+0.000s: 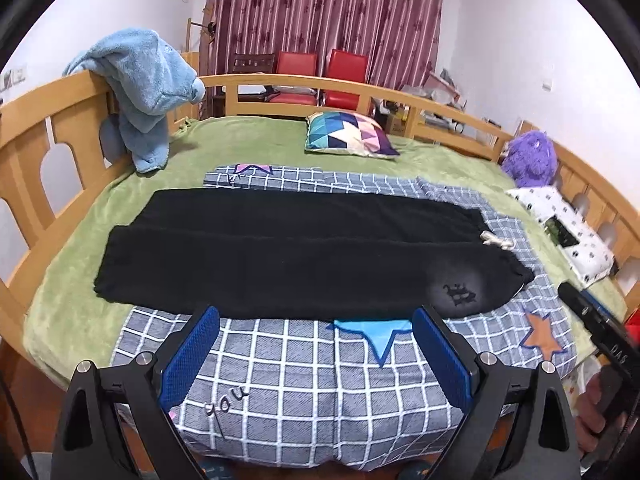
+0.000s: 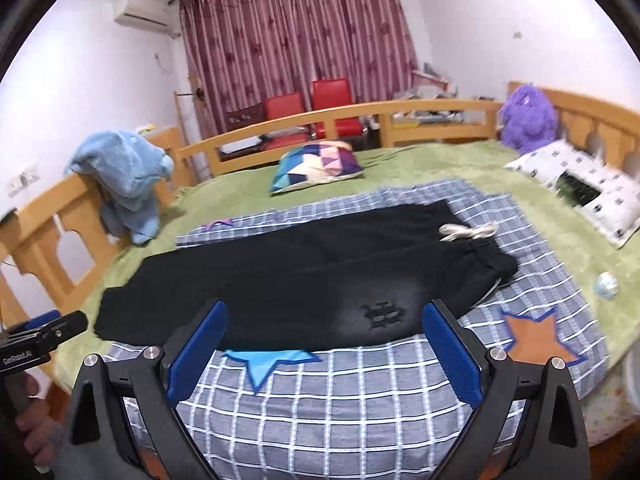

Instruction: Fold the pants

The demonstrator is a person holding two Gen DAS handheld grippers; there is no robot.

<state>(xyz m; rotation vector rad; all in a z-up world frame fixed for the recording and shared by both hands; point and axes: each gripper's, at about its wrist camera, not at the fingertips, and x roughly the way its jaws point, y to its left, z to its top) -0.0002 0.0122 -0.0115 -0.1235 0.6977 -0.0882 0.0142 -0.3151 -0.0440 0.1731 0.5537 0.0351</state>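
While both grippers hover wide open over the near bed edge, pants (image 1: 288,256) lie flat on the plaid quilt (image 1: 304,368).
Long axis runs left-right across both views; waistband with white drawstring (image 1: 496,240) points right, leg cuffs point left. Legs lie side by side, one nearer, one farther, touching along their length. Dark logo (image 2: 382,314) sits on the near leg close to the waist. Left gripper (image 1: 316,344) holds nothing, blue pads (image 1: 190,360) spread apart, just short of the pants' near edge. Right gripper (image 2: 324,344) also holds nothing, jaws spread, framing the logo area, not touching the cloth. Quilt lies on a green blanket (image 1: 80,292). Pillow (image 1: 348,134) sits well behind the pants, blue towel (image 1: 148,84) hangs on the left rail, purple plush (image 2: 528,114) far right.
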